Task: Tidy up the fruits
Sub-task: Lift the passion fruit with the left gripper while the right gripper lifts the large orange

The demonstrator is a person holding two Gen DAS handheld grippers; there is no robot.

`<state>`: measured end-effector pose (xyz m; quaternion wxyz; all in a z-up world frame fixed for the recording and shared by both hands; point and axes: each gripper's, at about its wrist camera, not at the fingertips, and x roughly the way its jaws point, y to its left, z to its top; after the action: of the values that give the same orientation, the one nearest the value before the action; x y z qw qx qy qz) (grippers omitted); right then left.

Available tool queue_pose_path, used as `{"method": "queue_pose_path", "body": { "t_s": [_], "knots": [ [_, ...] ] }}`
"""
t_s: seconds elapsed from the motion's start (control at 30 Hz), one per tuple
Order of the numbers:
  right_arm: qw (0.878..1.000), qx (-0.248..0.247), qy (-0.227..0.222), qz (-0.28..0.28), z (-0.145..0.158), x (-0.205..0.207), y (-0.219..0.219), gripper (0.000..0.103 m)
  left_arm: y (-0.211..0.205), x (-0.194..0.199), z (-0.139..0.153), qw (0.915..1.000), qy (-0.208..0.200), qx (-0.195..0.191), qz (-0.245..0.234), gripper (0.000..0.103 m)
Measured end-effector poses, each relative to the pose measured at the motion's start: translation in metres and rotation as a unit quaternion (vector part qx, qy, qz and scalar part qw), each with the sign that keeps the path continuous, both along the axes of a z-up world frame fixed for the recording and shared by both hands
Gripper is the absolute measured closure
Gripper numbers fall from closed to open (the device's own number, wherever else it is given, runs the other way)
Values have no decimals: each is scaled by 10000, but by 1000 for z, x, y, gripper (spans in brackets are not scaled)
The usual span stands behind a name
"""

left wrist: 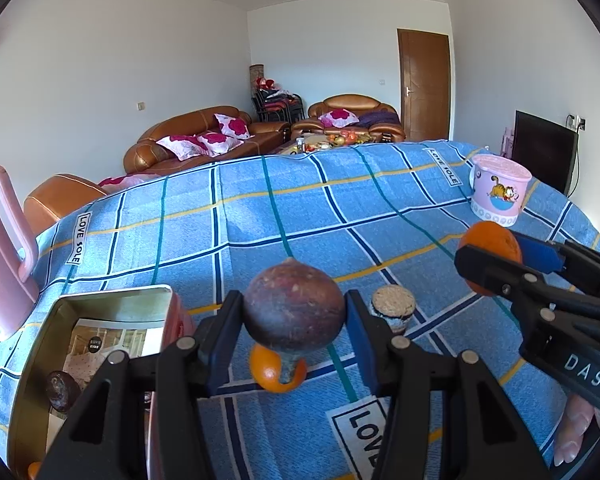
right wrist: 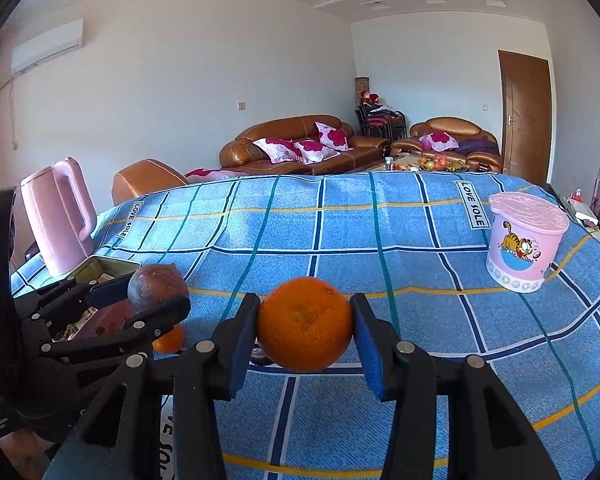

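My left gripper (left wrist: 294,316) is shut on a dark purple passion fruit (left wrist: 294,310) and holds it above the blue checked cloth. My right gripper (right wrist: 305,326) is shut on an orange (right wrist: 305,324), also lifted; it shows at the right of the left wrist view (left wrist: 492,246). A second orange (left wrist: 277,368) lies on the cloth under the passion fruit. An open metal tin (left wrist: 100,308) at the lower left holds another dark passion fruit (left wrist: 62,390). In the right wrist view the left gripper (right wrist: 156,300) and its fruit (right wrist: 156,286) are at the left.
A pink kettle (left wrist: 4,252) stands at the left edge of the table. A pink lidded cartoon bucket (right wrist: 524,240) stands at the right. A small cork-topped jar (left wrist: 394,308) sits just right of the left gripper. Sofas and a door lie beyond the table.
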<state>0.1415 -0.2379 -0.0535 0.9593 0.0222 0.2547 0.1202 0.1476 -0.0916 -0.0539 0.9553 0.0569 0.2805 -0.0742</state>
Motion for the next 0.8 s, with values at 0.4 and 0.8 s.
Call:
{"method": "queue_pose_path", "body": {
  "t_s": [0.4,0.8],
  "knots": [
    [9998,-1,-213,41,4,-8,1,55,8,-8,5,9996,-207,-168,127,50],
    [9987,13,-506,69,8,-18,1,55,12,-15,8,9987,-409,-215,215,50]
  ]
}}
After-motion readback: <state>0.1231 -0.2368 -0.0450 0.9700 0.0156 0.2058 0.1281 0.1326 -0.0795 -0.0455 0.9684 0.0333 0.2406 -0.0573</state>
